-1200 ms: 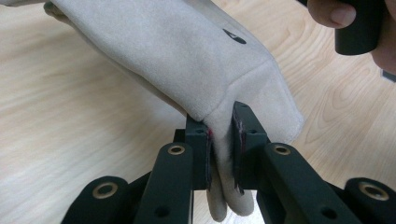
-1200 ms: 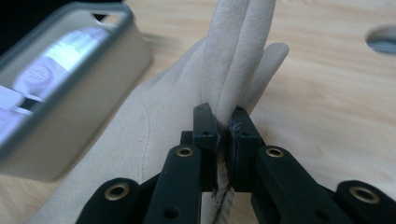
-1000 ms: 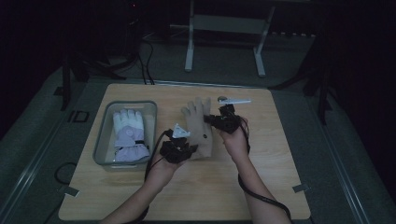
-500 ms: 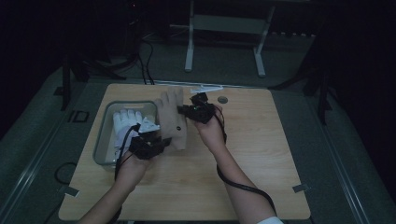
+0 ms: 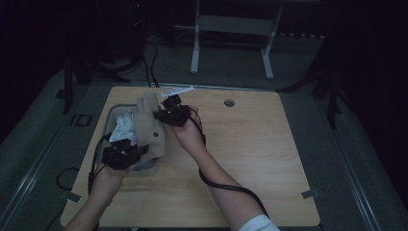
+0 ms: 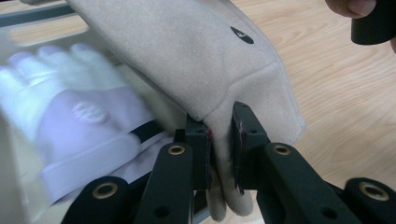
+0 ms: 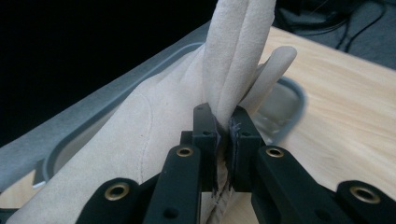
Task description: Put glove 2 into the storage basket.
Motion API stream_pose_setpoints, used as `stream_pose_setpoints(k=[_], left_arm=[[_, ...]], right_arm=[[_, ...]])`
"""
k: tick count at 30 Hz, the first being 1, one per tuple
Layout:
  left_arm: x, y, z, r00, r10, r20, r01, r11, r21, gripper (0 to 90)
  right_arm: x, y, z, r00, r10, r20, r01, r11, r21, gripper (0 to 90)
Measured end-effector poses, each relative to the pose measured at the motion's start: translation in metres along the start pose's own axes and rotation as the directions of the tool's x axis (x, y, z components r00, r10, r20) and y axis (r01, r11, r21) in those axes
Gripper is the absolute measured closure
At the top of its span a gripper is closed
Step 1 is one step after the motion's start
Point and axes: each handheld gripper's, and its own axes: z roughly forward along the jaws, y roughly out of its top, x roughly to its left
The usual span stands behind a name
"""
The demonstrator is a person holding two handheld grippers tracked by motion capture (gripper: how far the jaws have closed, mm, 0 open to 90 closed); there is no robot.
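I have the beige glove [image 5: 150, 129] stretched between my two grippers and hanging over the near right corner of the clear plastic bin [image 5: 112, 114], which sits on the left part of the wooden table [image 5: 250, 159]. My left gripper [image 5: 121, 155] is clamped on the cuff edge of that glove; in the left gripper view the fabric [image 6: 196, 60] is pinched flat between the two black jaws, with a fold hanging out below them. My right gripper [image 5: 169, 113] is clamped on the finger end; in the right gripper view the glove's long fingers [image 7: 240, 51] rise straight up out of the closed jaws, with the bin's rim [image 7: 299, 100] beyond. A white glove [image 5: 124, 129] already lies in the bin, palm side down as far as I can tell, just under and to the left of the one I carry. I judge this to be the carrying step: the beige glove is in the air, above the bin's edge but not yet laid inside. Next I would bring both hands a little further over the bin so the whole glove clears the rim, lower it onto or beside the white glove, then let go with both grippers. The risk I see is the cuff draping over the bin's wall if I release too early. A thin white item [image 5: 177, 90] lies at the far table edge, apart from the work.
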Motion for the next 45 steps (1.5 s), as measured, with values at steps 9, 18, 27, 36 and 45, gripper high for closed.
stream_pose_setpoints(k=[9, 18, 27, 36, 45], left_arm=[[0.031, -0.018, -0.008, 0.9966, -0.073, -0.038, 0.074, 0.9968, 0.028, 80.1], [0.056, -0.037, 0.015, 0.9863, -0.164, -0.014, 0.165, 0.9836, 0.074, 79.1], [0.06, -0.041, 0.02, 0.9794, -0.202, 0.005, 0.201, 0.9758, 0.087, 58.0], [0.056, -0.037, -0.002, 0.9893, -0.144, -0.024, 0.144, 0.9896, 0.0, 35.5], [0.032, -0.022, -0.016, 0.9973, -0.073, -0.008, 0.071, 0.9879, -0.138, 12.6]], right_arm=[[0.018, 0.006, 0.048, 0.9988, -0.016, -0.047, 0.019, 0.998, 0.062, 83.9], [0.016, -0.004, 0.091, 0.9997, 0.002, -0.023, 0.002, 0.987, 0.162, 83.4], [0.005, -0.01, 0.105, 0.9986, 0.037, -0.037, -0.028, 0.978, 0.205, 68.9], [-0.008, -0.005, 0.084, 0.9938, 0.074, -0.083, -0.06, 0.985, 0.16, 30.1], [-0.013, -0.006, 0.043, 0.9888, -0.015, -0.149, 0.033, 0.992, 0.12, 19.5]])
